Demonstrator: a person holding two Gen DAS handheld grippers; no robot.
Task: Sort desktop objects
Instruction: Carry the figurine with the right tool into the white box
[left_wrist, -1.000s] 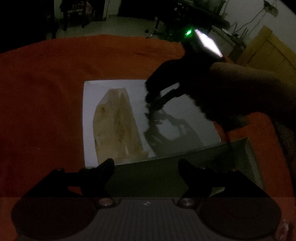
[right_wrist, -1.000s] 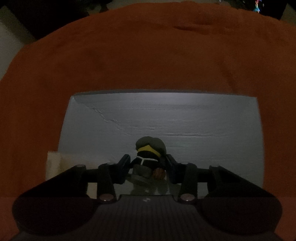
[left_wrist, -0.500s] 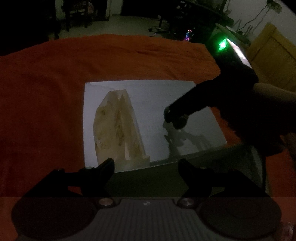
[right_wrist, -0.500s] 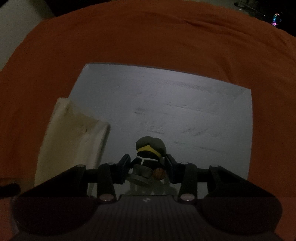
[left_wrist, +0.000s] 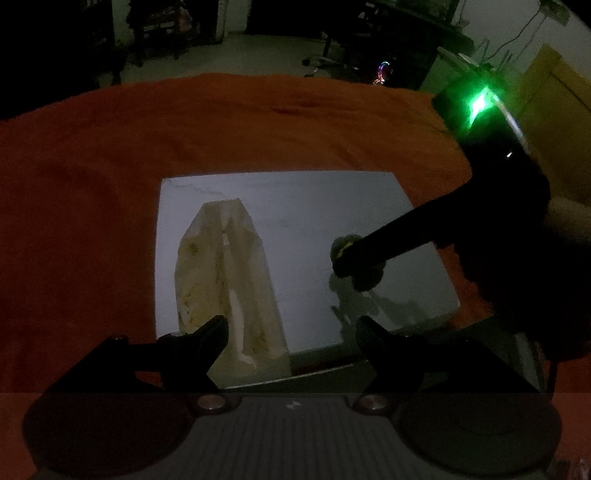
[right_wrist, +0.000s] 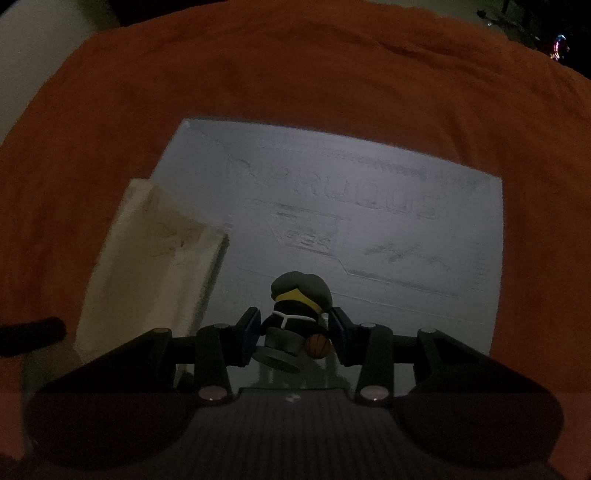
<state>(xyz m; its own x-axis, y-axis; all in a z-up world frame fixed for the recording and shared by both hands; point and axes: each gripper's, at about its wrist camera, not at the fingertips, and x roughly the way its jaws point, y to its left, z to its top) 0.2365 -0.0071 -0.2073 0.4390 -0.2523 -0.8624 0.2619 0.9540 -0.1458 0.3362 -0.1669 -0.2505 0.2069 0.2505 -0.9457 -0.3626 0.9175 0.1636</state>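
Orange cloth (right_wrist: 110, 147): right tongs (right_wrist: 293, 334) steeply down, clamping figurine (right_wrist: 295, 317); left tongs (left_wrist: 291, 332) apart, empty.

Orange cloth (left_wrist: 184, 147) over the tabletop. Beyond it, dim room: pale floor (left_wrist: 266, 55), dark furniture (left_wrist: 155, 33), wooden panel (left_wrist: 561, 110), coloured light ring (left_wrist: 384, 70).
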